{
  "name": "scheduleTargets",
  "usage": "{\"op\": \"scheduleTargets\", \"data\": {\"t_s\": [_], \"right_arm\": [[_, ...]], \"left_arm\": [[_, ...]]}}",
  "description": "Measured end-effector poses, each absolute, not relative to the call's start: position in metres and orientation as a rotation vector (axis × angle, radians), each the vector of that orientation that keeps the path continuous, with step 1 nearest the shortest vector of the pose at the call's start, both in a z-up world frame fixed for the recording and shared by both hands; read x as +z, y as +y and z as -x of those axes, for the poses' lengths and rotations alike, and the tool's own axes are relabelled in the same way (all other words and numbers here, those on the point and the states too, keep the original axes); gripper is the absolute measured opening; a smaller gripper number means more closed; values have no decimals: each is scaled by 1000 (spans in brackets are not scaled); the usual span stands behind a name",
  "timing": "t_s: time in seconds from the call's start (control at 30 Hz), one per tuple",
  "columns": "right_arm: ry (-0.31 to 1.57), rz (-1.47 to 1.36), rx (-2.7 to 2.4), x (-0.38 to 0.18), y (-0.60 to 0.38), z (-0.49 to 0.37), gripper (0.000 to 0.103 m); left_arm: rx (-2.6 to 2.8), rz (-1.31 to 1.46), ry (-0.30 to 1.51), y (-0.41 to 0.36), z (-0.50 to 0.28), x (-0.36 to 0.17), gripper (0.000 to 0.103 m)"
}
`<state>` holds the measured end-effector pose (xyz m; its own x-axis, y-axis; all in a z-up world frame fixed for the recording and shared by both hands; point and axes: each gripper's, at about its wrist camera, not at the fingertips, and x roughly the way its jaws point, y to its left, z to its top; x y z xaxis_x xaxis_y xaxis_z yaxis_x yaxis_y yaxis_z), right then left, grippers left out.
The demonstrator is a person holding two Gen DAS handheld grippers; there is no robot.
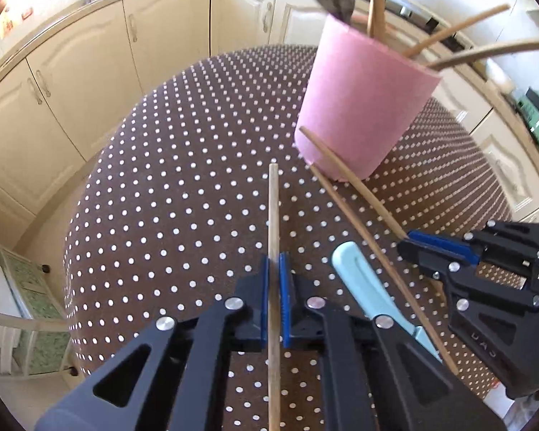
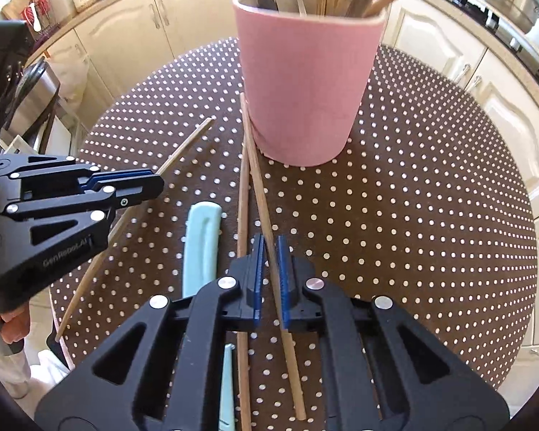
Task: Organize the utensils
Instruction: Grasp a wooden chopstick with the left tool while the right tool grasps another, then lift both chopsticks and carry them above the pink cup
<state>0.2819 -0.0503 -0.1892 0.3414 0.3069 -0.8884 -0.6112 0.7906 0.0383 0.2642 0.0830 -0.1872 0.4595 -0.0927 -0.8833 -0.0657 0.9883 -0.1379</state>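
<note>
The left gripper (image 1: 275, 298) is pinching a wooden chopstick (image 1: 273, 215) between its blue pads, jaws closed tight on the stick, which is pointing out across the dotted table (image 1: 179, 197). In the right wrist view this chopstick is angling toward the table's left edge. The right gripper (image 2: 269, 280) is sitting with its jaws narrowed around a second chopstick (image 2: 260, 186), though a small gap is showing beside the stick, so a firm grip cannot be told. That stick is lying on the table with its far end touching the base of the pink cup (image 2: 305, 82). A third chopstick (image 2: 243, 197) is lying just beside it. A pale blue knife (image 2: 201, 244) is resting near the table's near edge, between the 2 grippers. The cup is holding spoons and more sticks.
</note>
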Motion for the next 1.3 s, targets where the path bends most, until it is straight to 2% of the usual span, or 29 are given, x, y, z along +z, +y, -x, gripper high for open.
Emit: {"op": "scheduleTargets", "data": {"t_s": [0.57, 1.07, 1.3], "right_arm": [[694, 161, 694, -112, -77, -216, 5], [317, -69, 606, -73, -86, -244, 6], [209, -129, 557, -70, -86, -276, 6]], "left_arm": [[-122, 226, 643, 79, -193, -86, 6], [-169, 201, 299, 58, -231, -25, 6], [-178, 207, 187, 49, -256, -9, 6]]}}
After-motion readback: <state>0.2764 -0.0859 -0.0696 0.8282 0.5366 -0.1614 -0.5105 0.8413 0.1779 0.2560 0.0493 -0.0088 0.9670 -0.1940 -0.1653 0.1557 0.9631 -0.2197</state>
